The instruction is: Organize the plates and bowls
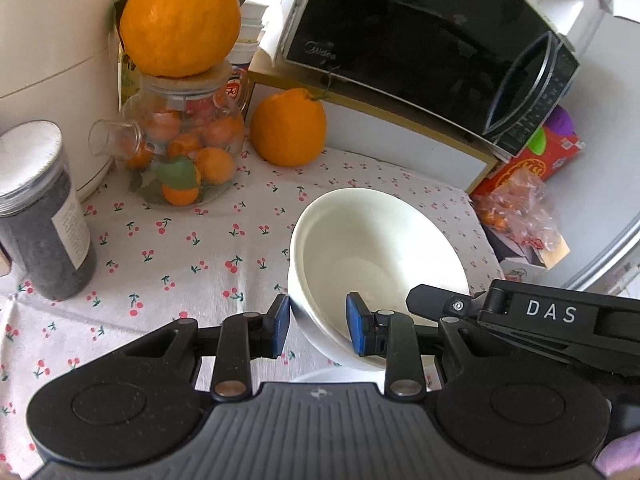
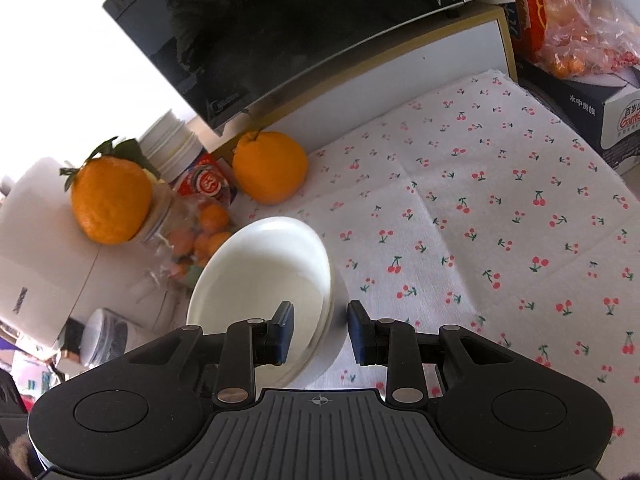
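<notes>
left hand-held gripper (image 1: 317,326) clamps the white bowl's (image 1: 376,240) near rim.

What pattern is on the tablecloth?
Small red cherries on white tablecloth, clearest in the right wrist view.

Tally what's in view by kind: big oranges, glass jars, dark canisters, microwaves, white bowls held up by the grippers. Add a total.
Big oranges: 2
Glass jar: 1
Dark canister: 1
Microwave: 1
White bowl: 1
Total: 6
</notes>
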{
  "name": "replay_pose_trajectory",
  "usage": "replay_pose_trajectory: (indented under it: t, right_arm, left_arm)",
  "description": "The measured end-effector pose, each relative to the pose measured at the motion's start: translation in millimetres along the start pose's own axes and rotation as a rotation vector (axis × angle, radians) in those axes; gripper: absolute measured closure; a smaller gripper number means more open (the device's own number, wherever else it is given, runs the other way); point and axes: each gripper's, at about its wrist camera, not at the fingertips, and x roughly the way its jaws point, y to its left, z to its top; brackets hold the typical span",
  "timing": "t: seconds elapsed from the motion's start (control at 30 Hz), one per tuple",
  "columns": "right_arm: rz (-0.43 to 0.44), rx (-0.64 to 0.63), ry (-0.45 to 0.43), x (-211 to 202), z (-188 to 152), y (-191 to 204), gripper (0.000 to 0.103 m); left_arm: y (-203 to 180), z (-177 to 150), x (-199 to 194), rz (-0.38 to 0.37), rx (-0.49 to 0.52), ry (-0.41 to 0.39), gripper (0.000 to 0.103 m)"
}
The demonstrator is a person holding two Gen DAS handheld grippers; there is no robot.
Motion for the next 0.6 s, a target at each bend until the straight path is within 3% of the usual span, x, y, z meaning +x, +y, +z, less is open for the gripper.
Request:
replay_pose_trajectory:
  t: [0.6]
  right_arm:
    - [-0.008, -0.050, 0.066, -43.0, -31.0, -5.0, 0.074]
  left_arm:
    - [-5.6, -37.3, -34.4, -0.058, 0.090, 0.081, 0.075]
